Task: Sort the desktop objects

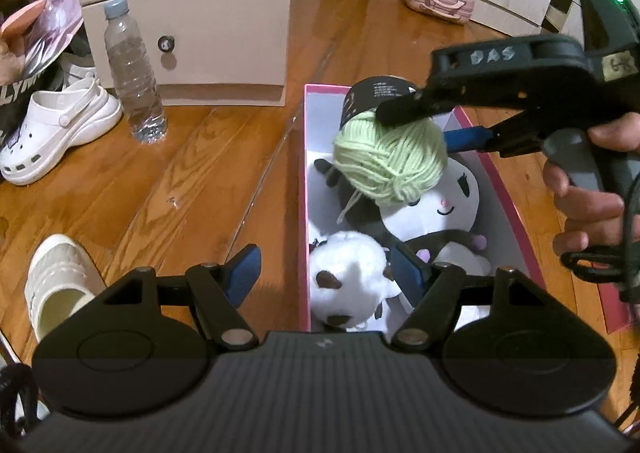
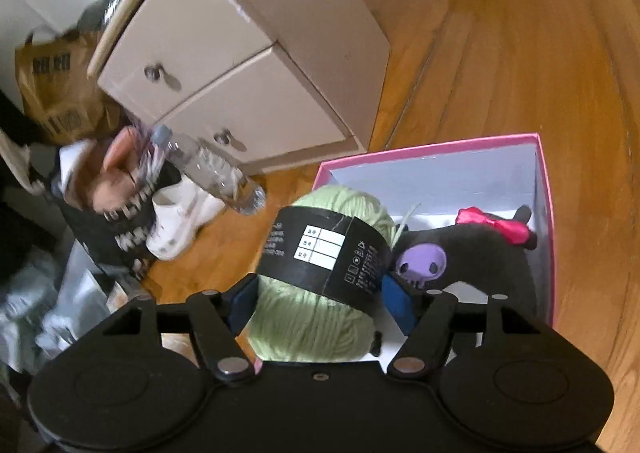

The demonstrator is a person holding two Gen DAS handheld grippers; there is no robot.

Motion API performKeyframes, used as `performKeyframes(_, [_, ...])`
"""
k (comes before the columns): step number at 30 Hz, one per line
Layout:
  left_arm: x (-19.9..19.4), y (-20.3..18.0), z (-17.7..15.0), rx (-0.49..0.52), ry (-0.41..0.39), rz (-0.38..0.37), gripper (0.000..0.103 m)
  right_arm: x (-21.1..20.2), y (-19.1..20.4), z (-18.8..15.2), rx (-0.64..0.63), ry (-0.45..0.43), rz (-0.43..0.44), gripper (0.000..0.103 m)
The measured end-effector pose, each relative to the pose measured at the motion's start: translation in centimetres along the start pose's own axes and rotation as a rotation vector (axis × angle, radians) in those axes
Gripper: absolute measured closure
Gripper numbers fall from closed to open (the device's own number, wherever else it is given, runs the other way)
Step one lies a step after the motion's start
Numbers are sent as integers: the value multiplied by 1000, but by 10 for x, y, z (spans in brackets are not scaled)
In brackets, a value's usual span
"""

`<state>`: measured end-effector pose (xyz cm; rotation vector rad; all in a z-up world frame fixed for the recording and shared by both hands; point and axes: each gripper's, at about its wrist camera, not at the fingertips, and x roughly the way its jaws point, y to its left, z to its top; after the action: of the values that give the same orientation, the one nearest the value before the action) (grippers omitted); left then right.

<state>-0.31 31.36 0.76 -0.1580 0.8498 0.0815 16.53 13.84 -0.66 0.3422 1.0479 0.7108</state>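
The wooden floor (image 1: 192,181) carries everything here, with a beige drawer cabinet (image 1: 188,13) standing at its far side. On the floor sits the pink box (image 1: 303,189), open at the top and white inside, which appears to be the sorting container. It already holds soft toys: a white plush with a black hood (image 1: 436,205) lying along the middle, and a fluffy white plush with brown spots (image 1: 352,277) at the near end.

The right hand-held gripper (image 2: 316,301) is clenched on a ball of green yarn (image 1: 390,161) with a black paper band, its blue pads pressing either side. The ball hangs above the far half of the box, over the plush toys and not yet resting on anything. The left hand-held gripper (image 1: 326,273) is released, its fingers spread wide with nothing between them, low over the near edge of the box.

Judging by how things lie, the sorting is well under way: the toys are in, and the yarn is at the point of being lowered and let go. Outside the box, a clear water bottle (image 1: 132,73) stands by the cabinet beside white clogs (image 1: 60,125); whether these belong to the task cannot be told.
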Motion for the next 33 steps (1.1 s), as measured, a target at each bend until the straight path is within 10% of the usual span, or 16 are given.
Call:
performKeyframes(7, [2, 9, -7, -39, 6, -20, 32, -38, -1, -29, -15, -153, 90, 30])
performKeyframes(17, [8, 5, -10, -18, 20, -14, 32, 2, 34, -24, -364, -55, -151, 39])
performKeyframes(33, [23, 10, -4, 20, 30, 23, 32, 53, 28, -2, -423, 35, -248, 40])
